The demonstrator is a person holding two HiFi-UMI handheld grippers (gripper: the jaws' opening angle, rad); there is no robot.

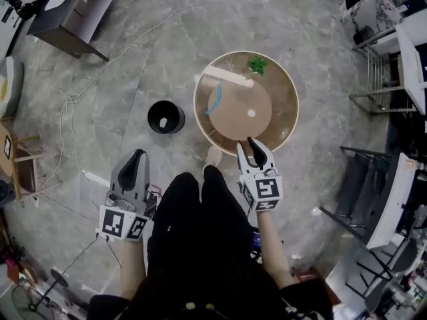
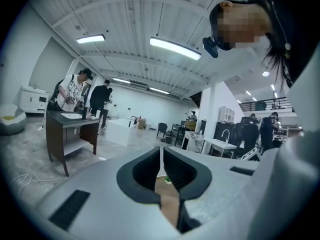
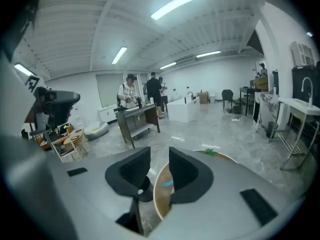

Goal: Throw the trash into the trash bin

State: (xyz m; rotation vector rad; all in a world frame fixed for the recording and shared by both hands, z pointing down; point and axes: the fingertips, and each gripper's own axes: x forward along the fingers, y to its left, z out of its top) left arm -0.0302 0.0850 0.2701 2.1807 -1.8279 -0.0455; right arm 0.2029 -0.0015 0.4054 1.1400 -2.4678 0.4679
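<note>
A round brown table stands ahead of me. On it lie a green scrap, a blue strip, a pale stick and a small white bit. A black trash bin sits on the floor left of the table, with a white piece inside. My right gripper hangs open and empty over the table's near rim. In the right gripper view the right gripper frames the blue strip and the bin. My left gripper is shut on nothing, low at my left side, short of the bin.
A dark desk stands at the far left, with a white cable trailing across the marble floor. Metal racks and white tables line the right side. A wooden stool is at the left. Two people stand by a desk in the distance.
</note>
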